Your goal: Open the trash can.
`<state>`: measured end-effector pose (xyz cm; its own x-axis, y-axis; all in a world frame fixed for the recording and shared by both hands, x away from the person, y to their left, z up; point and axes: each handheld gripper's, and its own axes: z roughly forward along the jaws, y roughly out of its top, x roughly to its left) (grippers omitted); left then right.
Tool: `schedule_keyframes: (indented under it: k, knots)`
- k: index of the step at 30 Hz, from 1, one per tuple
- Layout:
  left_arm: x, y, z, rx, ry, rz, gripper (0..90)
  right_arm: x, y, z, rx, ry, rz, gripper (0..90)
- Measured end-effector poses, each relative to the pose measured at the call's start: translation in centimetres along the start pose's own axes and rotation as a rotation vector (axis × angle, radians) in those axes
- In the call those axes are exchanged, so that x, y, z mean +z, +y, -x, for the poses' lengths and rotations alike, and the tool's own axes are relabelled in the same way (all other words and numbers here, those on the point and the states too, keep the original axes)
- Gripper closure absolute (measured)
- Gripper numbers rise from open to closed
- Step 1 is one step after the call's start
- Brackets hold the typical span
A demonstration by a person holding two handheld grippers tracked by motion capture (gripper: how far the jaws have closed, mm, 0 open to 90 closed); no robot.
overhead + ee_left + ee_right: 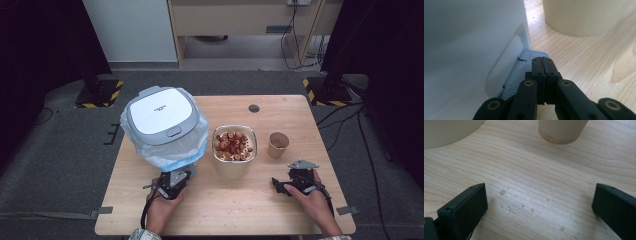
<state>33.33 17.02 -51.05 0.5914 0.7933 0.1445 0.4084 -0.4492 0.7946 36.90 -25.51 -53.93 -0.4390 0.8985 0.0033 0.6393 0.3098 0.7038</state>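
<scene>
A white pedal bin (162,125) with a grey-rimmed lid and a pale blue liner stands on the left half of the wooden table (280,210). My left gripper (181,176) is at its foot, shut with nothing between the jaws. In the left gripper view its closed tips (543,65) rest over the bin's grey ribbed pedal (520,75). A cream bowl (234,146) of reddish-brown nuts sits mid-table, and a small paper cup (278,145) stands to its right. My right gripper (280,187) lies low on the table below the cup, open (539,202) over bare wood.
The bowl's wall (584,17) rises just right of the bin. The cup's base (560,131) stands ahead of the right jaws. Small droplets (502,192) speck the wood. A round grommet (254,108) sits near the table's far edge. Cables and stand bases lie on the floor beyond.
</scene>
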Motion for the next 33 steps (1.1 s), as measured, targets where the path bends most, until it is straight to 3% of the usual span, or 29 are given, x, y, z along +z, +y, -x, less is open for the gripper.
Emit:
schedule_keyframes:
  k: [10, 12, 15, 22, 33]
  knots:
    - [0.3, -0.4, 0.1, -0.001, 0.022, -0.024, 89.2, 0.0, 0.0, 0.0, -0.001, -0.001, 0.0, 0.6]
    - [0.3, -0.4, 0.2, 0.031, 0.033, -0.033, 89.3, 0.0, 0.0, 0.0, 0.003, -0.002, 0.0, 0.6]
    - [0.4, -0.4, 0.3, 0.034, 0.037, -0.037, 89.3, 0.0, 0.0, 0.0, 0.003, -0.002, 0.0, 0.6]
    - [0.7, -0.7, 0.2, 0.022, 0.028, -0.054, 89.3, 0.0, 0.0, 0.0, 0.003, -0.002, 0.0, 0.6]
    - [1.0, -1.1, -0.3, -0.041, -0.009, -0.061, 89.2, 0.0, 0.0, 0.0, 0.004, -0.003, 0.0, 0.6]
